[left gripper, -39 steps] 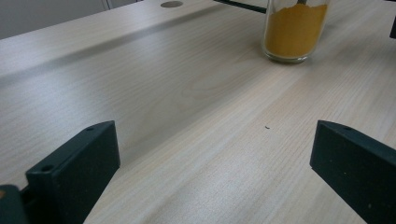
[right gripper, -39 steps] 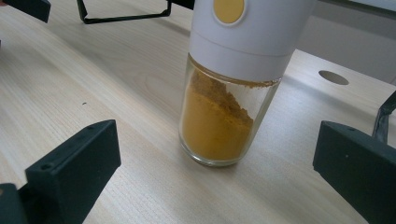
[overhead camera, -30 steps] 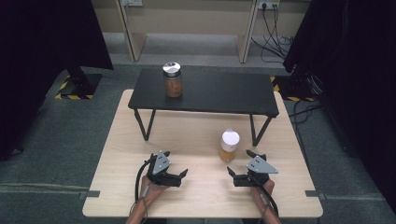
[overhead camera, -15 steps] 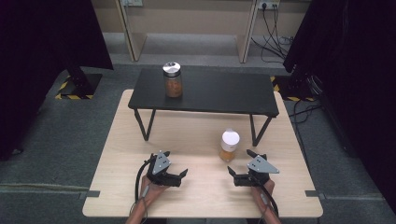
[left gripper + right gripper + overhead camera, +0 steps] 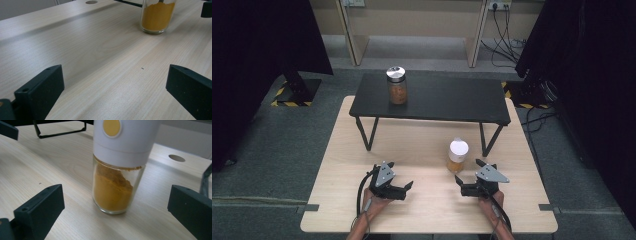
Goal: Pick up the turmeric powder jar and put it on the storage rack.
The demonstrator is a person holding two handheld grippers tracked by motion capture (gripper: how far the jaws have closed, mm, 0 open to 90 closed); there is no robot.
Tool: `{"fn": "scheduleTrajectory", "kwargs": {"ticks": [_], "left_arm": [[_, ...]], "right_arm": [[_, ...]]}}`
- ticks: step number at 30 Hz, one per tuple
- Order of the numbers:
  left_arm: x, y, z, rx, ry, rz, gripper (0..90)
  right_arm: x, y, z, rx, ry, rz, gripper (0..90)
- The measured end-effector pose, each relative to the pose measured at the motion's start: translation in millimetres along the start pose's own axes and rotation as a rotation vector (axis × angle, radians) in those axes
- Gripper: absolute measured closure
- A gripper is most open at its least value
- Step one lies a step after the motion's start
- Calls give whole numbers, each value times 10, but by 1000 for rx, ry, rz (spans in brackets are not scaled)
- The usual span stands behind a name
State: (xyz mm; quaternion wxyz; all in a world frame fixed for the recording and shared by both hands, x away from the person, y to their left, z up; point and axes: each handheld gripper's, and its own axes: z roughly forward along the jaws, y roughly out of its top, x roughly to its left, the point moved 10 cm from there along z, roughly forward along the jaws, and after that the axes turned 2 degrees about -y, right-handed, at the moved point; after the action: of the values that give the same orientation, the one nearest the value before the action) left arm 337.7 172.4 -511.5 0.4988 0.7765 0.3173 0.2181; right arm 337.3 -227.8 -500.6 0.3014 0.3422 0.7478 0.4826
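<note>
A white-capped spice jar (image 5: 457, 156) of yellow powder is stood on the wooden table (image 5: 342, 165), just ahead of the right gripper (image 5: 468, 185). The left gripper (image 5: 404, 188) is held nearby; both jaw pairs are spread, empty. A steel-lidded jar (image 5: 397, 85) is set on the black shelf (image 5: 452, 100) beyond.

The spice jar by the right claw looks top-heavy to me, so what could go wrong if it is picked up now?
1. The spice jar stands just ahead of the open right claw, not centred between its jaws; a jaw could knock it over.
2. Its white cap is wider than the glass, so a grip there might slip.
3. Lifted carelessly, it might strike the black shelf.
</note>
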Motion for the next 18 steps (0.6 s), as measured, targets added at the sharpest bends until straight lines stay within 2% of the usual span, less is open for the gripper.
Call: {"fn": "scheduleTrajectory", "kwargs": {"ticks": [4,6,9,11,15,18], "left_arm": [[-2,0,1,1,1,1,9],[-4,1,1,1,2,2,9],[-4,1,1,1,1,2,9],[-5,1,2,2,2,3,9],[-8,2,3,2,3,4,9],[-9,2,3,3,4,5,10]], "right_arm": [[29,48,19,-25,1,4,6],[42,64,27,-46,-14,15,6],[35,82,43,-71,-37,75,6],[32,91,65,-73,-62,97,6],[-14,107,94,-63,-69,99,6],[-51,146,90,-58,-49,79,6]]}}
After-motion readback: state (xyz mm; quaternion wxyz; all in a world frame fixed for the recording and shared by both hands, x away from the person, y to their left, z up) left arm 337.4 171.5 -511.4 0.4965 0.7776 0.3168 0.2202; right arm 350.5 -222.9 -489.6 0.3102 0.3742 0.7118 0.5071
